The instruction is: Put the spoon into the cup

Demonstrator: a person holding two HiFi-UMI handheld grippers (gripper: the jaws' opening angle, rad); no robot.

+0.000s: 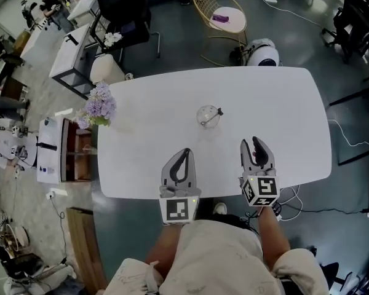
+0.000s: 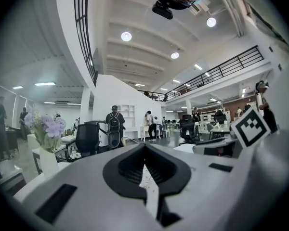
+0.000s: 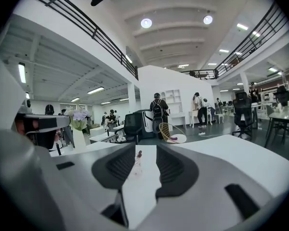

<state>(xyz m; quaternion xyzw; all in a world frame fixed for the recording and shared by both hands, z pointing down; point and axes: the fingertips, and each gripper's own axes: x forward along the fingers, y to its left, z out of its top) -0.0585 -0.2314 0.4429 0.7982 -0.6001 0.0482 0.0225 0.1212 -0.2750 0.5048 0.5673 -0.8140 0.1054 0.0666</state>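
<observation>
White-topped and rounded, the surface [image 1: 141, 103] fills the head view. A clear glass cup [image 1: 207, 117] stands on it well ahead of both tools, closer to the right hand-held gripper [image 1: 253, 142], and a slim spoon [image 1: 216, 112] already leans inside it. The left hand-held gripper [image 1: 186, 152] is at the near edge. Each tool carries a cube of black-and-white square markers [image 1: 177, 209].

Left gripper view: the left hand-held gripper [image 2: 144, 148] has its tips together and holds nothing.

Right gripper view: the jaws stand slightly apart and empty. The cup [image 3: 137, 167] and spoon [image 3: 138, 154] show far off through the gap.

Head view steeply above table [image 1: 277, 115], claw views low across it
</observation>
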